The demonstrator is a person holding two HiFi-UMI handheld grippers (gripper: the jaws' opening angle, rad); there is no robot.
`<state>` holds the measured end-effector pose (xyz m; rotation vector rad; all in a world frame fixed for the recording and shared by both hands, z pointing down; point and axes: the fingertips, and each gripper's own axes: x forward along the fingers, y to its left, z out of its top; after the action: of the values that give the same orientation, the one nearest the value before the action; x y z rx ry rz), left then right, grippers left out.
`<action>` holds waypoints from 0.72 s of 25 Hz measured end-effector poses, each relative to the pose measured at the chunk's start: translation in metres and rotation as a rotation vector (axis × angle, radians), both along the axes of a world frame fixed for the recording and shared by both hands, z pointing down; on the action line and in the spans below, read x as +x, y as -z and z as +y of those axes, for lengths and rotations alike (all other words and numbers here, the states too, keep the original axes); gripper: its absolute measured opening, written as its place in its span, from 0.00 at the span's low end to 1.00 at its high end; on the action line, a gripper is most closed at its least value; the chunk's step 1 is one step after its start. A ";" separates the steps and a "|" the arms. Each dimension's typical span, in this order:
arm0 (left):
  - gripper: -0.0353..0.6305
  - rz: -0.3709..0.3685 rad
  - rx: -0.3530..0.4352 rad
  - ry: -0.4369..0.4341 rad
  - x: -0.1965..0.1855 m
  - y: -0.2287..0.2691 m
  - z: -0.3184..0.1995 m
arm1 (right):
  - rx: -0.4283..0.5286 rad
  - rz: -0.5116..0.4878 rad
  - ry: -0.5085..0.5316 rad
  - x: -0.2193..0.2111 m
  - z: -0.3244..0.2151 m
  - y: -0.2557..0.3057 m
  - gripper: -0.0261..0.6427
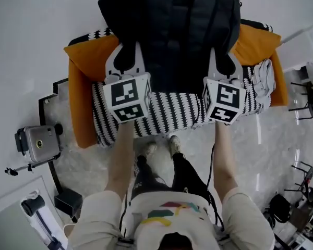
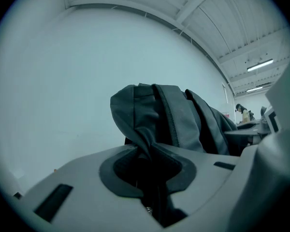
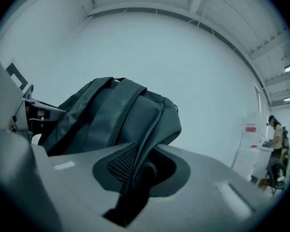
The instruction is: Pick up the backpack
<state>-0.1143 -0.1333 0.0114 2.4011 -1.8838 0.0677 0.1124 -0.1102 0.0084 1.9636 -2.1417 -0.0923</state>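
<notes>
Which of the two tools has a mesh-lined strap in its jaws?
The right tool: a strap with mesh padding is pinched between its jaws. The left tool clamps plain bunched fabric of the backpack, with no mesh showing.

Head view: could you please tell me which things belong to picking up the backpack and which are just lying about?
In the job: backpack; left gripper and right gripper, both clamped on it.
Lying about: orange seat, striped throw, grey cloth, camera on a stand.
</notes>
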 end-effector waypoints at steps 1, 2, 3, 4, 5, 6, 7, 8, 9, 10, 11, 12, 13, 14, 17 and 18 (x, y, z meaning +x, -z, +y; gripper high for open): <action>0.16 0.012 0.023 0.001 -0.002 0.022 0.007 | 0.025 -0.002 -0.006 -0.002 0.007 0.022 0.14; 0.16 0.025 0.044 0.001 -0.004 0.043 0.016 | 0.048 -0.003 -0.014 -0.004 0.016 0.042 0.14; 0.16 0.038 0.064 -0.001 -0.005 0.062 0.026 | 0.069 -0.003 -0.024 -0.004 0.026 0.060 0.14; 0.15 0.047 0.083 -0.005 -0.005 0.080 0.038 | 0.088 -0.004 -0.036 -0.003 0.038 0.076 0.14; 0.15 0.052 0.102 -0.010 -0.005 0.096 0.050 | 0.105 -0.007 -0.047 -0.003 0.051 0.091 0.14; 0.15 0.054 0.123 -0.014 -0.006 0.110 0.062 | 0.124 -0.009 -0.056 -0.004 0.064 0.104 0.14; 0.15 0.052 0.146 -0.016 -0.007 0.124 0.073 | 0.147 -0.010 -0.063 -0.005 0.075 0.117 0.14; 0.15 0.049 0.169 -0.016 -0.009 0.137 0.084 | 0.170 -0.010 -0.067 -0.008 0.086 0.129 0.14; 0.15 0.045 0.191 -0.015 -0.012 0.148 0.094 | 0.193 -0.009 -0.071 -0.011 0.097 0.140 0.14; 0.15 0.039 0.209 -0.013 -0.015 0.157 0.104 | 0.214 -0.008 -0.073 -0.014 0.107 0.148 0.14; 0.15 0.033 0.223 -0.009 -0.018 0.164 0.114 | 0.232 -0.009 -0.075 -0.018 0.117 0.155 0.14; 0.15 0.026 0.233 -0.004 -0.021 0.171 0.123 | 0.246 -0.013 -0.073 -0.021 0.126 0.160 0.14; 0.15 0.018 0.241 0.003 -0.024 0.176 0.132 | 0.255 -0.020 -0.068 -0.024 0.134 0.164 0.14; 0.15 0.009 0.250 0.010 -0.026 0.180 0.141 | 0.262 -0.027 -0.061 -0.027 0.143 0.166 0.14; 0.15 -0.020 0.280 0.016 -0.033 0.187 0.168 | 0.270 -0.053 -0.042 -0.036 0.167 0.166 0.14; 0.15 -0.028 0.285 0.017 -0.035 0.187 0.177 | 0.270 -0.061 -0.035 -0.038 0.175 0.164 0.14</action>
<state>-0.1492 0.0433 -0.1754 2.5718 -2.0501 -0.1816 0.0739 0.0650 -0.1556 2.1744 -2.2322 -0.3360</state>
